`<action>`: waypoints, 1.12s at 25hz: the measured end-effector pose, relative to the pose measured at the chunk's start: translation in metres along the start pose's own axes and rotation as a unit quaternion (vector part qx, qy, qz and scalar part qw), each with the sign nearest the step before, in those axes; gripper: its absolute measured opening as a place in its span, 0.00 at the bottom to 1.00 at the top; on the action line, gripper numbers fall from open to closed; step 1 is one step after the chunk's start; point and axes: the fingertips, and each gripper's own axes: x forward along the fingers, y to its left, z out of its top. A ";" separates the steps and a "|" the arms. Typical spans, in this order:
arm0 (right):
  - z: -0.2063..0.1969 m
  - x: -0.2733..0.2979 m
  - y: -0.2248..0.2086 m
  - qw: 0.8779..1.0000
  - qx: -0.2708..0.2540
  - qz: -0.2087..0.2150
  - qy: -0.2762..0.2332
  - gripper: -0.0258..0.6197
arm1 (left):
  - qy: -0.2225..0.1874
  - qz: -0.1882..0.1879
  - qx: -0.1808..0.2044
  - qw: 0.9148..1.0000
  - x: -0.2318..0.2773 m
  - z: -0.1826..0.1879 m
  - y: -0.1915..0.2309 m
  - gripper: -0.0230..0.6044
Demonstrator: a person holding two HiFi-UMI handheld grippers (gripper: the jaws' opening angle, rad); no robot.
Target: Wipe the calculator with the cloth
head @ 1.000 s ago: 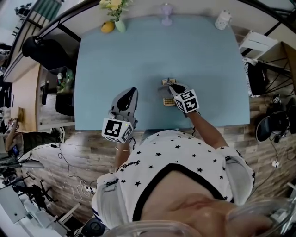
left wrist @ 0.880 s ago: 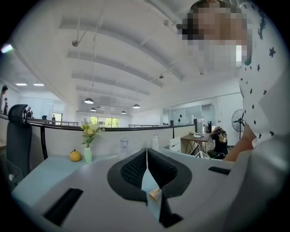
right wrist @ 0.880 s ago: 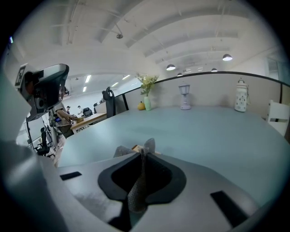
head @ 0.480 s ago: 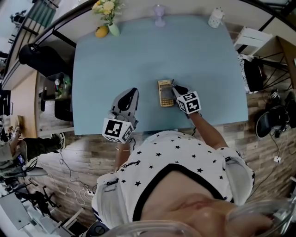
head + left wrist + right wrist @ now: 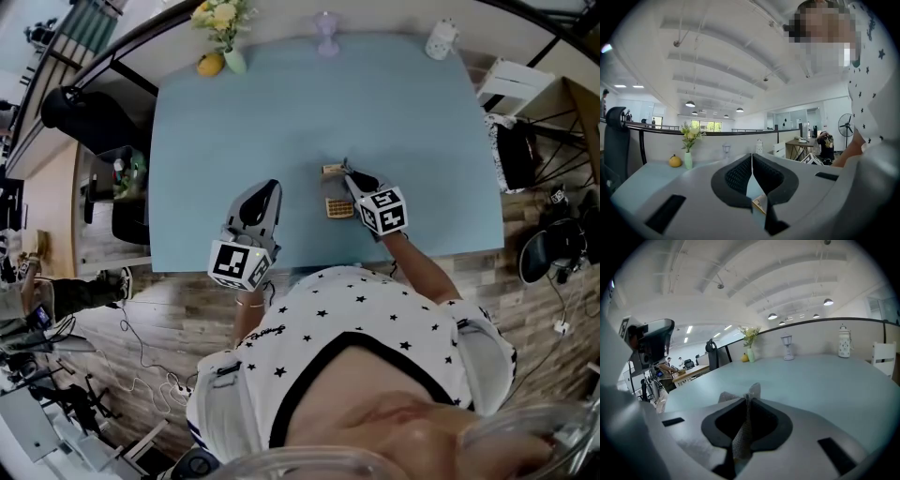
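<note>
- The calculator (image 5: 338,209) lies flat on the blue desk (image 5: 403,122), near the front edge and a little right of centre, long side running away from the person.
- A grey cloth (image 5: 334,191) sits right on top of it, covering the middle. A strip of the gold-coloured body shows at the far end and the near end.
- The right gripper (image 5: 349,177) is down on the calculator's right side, and its jaws are clenched on the cloth. The right gripper view shows the fabric pinched in the slot, with a tuft poking out past the tips.
- The left gripper (image 5: 266,190) hovers over the desk well to the left of the calculator, apart from it. Its jaws are pressed together at the tips with nothing between them.
- In the left gripper view, a corner of the calculator peeks through the gap below the tips.
- At the far edge of the desk, left to right, stand a yellow fruit (image 5: 211,64), a vase of flowers (image 5: 226,30), a clear goblet (image 5: 325,22) and a white jar (image 5: 439,39).
</note>
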 end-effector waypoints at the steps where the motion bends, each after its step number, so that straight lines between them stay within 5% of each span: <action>1: 0.003 0.001 0.008 1.000 -0.001 0.010 -0.003 0.09 | 0.000 0.000 0.000 1.000 0.000 0.000 0.000 0.09; 13: -0.026 0.012 0.079 0.993 -0.038 0.100 0.046 0.09 | -0.001 0.013 -0.002 1.000 -0.009 0.000 0.004 0.09; 28: -0.040 0.005 0.052 0.996 -0.009 0.069 0.054 0.09 | -0.002 0.002 0.002 1.000 -0.009 -0.001 -0.003 0.09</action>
